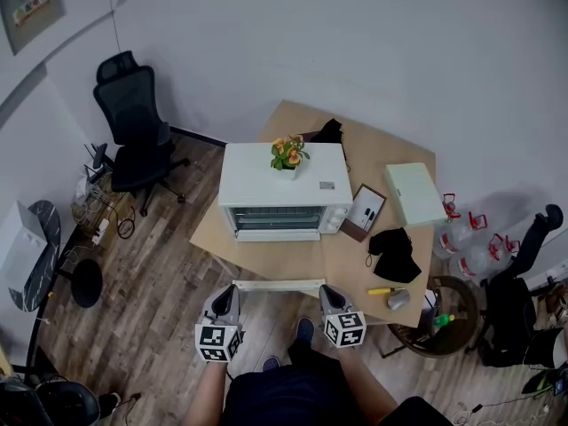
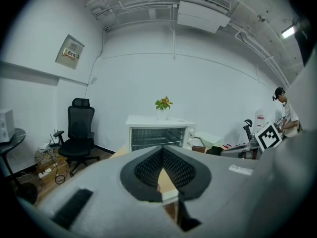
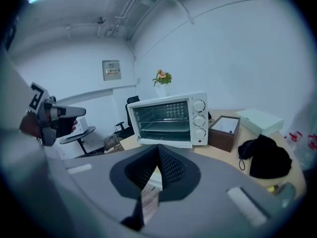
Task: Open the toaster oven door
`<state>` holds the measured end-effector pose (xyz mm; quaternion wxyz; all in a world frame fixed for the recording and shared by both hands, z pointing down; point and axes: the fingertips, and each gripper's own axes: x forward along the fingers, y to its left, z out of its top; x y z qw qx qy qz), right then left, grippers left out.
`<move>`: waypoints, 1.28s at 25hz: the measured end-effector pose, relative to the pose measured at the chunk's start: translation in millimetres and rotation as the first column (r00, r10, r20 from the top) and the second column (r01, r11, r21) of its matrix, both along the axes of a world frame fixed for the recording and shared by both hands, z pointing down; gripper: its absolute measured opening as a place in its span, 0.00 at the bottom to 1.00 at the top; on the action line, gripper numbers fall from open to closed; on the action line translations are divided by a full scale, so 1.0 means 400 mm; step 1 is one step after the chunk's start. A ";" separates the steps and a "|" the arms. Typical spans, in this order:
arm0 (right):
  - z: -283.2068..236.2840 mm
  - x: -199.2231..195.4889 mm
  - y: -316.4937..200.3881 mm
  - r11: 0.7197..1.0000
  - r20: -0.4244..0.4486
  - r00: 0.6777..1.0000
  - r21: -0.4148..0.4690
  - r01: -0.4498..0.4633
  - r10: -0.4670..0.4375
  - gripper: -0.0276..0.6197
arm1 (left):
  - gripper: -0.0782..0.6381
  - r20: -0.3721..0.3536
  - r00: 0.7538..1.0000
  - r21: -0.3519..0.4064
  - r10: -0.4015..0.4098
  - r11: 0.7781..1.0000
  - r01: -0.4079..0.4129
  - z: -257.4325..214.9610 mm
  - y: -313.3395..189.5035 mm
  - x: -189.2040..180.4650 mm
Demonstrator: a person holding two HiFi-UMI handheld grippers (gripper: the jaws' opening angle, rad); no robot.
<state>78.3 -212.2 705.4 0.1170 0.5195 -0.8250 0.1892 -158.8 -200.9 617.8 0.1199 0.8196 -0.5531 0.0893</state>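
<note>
Straight ahead of both pairs of jaws, well apart from them, on a pale wooden table point(image 1: 355, 264): boxy white metal toaster oven point(image 1: 284, 189), long axis running left to right, glass door facing back toward the jaws, wire rack showing behind it. Left gripper point(image 2: 162, 150) clenched on nothing, ribbed black pads meeting at the tips; right gripper point(image 3: 158, 148) likewise. On the oven's top, small potted plant point(image 1: 288, 153). Right of the door, three round knobs point(image 3: 199, 118).

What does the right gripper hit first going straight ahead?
Likely the toaster oven door, near its lower edge. Only bare table lies before the right gripper; depth is unclear.
</note>
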 end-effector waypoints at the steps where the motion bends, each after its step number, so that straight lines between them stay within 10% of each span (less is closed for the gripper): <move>1: -0.002 0.004 0.004 1.000 0.013 1.000 -0.003 -0.010 0.010 0.06 | 0.10 -0.001 1.000 0.002 0.003 1.000 -0.003 -0.001 0.002 0.002; 32: -0.097 0.019 0.085 0.996 0.023 1.000 0.083 -0.007 0.005 0.06 | 0.10 0.001 0.998 -0.001 0.067 0.998 -0.067 0.009 0.070 0.036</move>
